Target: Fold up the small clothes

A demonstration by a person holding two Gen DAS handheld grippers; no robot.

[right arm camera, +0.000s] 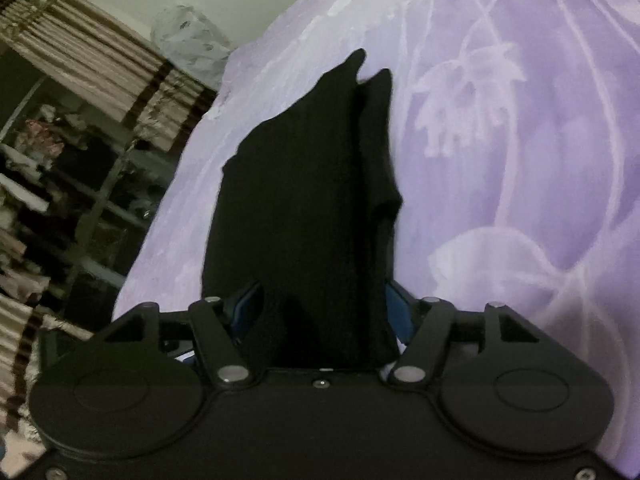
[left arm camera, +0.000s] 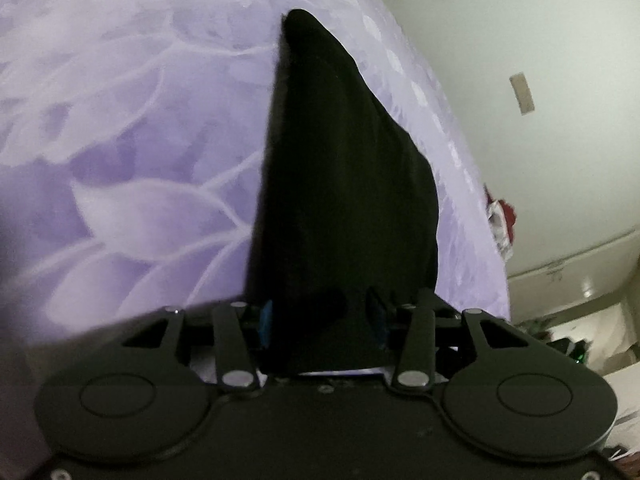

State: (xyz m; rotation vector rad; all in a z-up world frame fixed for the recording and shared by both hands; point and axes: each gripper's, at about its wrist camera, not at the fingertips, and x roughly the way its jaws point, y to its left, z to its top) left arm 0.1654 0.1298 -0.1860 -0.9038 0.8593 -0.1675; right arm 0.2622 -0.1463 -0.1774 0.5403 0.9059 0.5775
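Black linkage fills the bottom of my left wrist view; the left gripper (left arm camera: 324, 320) is clenched on the black garment (left arm camera: 340, 184), which runs long-axis straight away from me, tapering to a tip over the purple bedspread (left arm camera: 120, 140). I judge it's lifted for folding. On the right wrist view, the right gripper (right arm camera: 324, 312) likewise grasps the garment (right arm camera: 304, 200), its two points aimed away.
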